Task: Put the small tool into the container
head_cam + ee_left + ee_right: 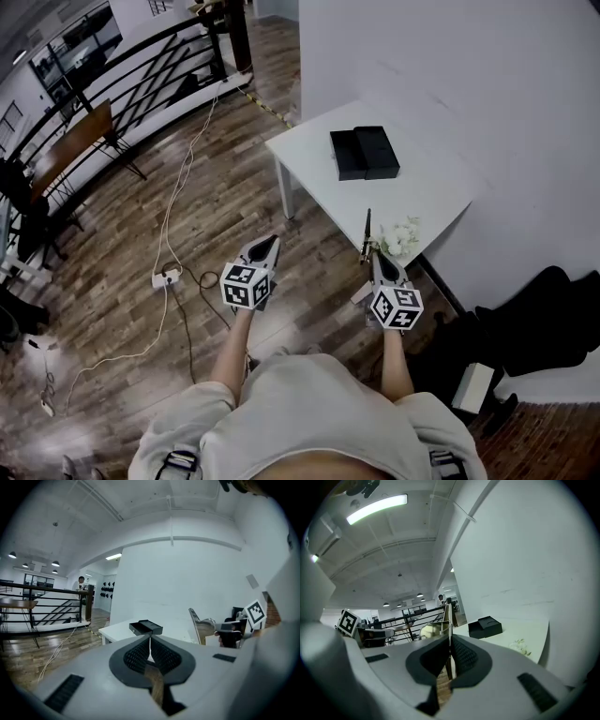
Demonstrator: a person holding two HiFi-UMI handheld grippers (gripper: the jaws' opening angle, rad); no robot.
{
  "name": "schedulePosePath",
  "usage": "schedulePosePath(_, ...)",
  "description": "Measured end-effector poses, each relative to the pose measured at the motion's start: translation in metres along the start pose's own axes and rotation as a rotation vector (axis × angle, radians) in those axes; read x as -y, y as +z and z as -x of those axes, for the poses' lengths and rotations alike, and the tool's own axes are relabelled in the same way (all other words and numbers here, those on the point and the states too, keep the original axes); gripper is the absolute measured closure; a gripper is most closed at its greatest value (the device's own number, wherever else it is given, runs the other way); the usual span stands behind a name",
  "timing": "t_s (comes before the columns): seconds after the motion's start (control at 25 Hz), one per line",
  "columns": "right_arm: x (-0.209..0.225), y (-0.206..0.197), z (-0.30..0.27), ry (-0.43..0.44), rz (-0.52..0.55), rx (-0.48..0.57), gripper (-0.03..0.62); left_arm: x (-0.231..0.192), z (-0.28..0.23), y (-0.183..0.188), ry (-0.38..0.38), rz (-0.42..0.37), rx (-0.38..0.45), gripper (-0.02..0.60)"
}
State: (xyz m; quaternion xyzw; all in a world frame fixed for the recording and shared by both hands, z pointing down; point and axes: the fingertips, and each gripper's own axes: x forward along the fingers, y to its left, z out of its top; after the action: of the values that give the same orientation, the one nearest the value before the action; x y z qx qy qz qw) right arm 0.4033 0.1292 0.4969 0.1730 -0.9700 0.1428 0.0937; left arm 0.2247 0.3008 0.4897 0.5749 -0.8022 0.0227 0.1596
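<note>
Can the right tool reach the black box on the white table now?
Probably not yet. The right tool, shut on a thin dark stick, hangs beside the white table, and the open black box sits farther across it. Only bare tabletop lies between, so moving closer should do.

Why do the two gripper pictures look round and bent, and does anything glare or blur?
Left gripper view and right gripper view: a wide-angle lens bows straight lines and blacks out the corners. Right gripper view: the ceiling light glares white; the small tool, close to the lens, looks soft. Head view: sharper, the white table bright.
</note>
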Motion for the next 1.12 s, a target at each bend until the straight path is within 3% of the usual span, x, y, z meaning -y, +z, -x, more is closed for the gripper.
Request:
schedulePosePath(0.48,0.016,0.003,-0.019,0.035,0.0,-0.005,0.589,0.005,-0.016,-0.008,0.03,0.01,-0.015,0.569)
schedulePosePath(1.12,0.021,0.025,-0.128,0.03,0.015,-0.008,0.589,-0.072,-0.097,0.007,0.014,0.041,-0.007,0.569)
